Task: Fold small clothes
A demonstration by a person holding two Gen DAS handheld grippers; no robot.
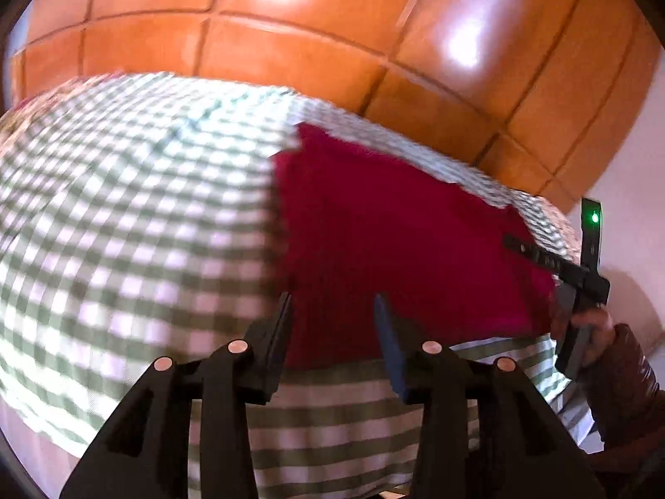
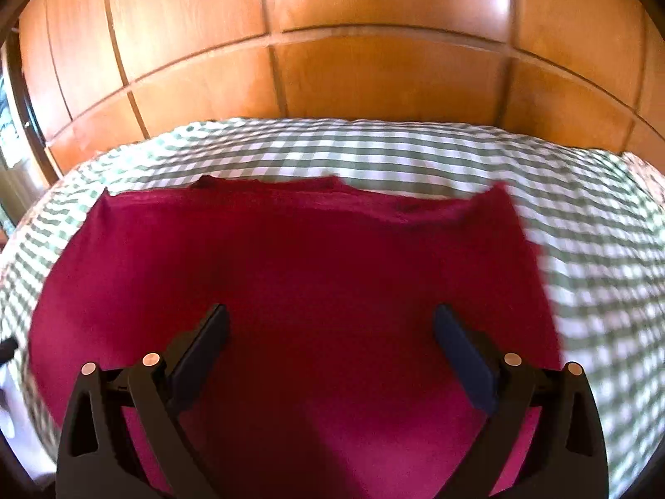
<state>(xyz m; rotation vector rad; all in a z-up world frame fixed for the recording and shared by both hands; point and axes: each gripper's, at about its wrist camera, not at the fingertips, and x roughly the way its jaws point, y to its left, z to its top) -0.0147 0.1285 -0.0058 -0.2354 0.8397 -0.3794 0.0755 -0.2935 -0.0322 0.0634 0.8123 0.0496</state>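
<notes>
A dark red garment lies flat on a green-and-white checked cloth. My right gripper is open above the garment's near part, jaws wide apart, nothing between them. In the left wrist view the garment lies right of centre. My left gripper is open over its near left edge, empty. The right gripper shows there at the garment's right side, held by a hand.
The checked cloth covers a surface that ends at an orange-brown wooden panelled wall, also behind in the left wrist view. A pale wall stands at the right. The person's dark red sleeve is at lower right.
</notes>
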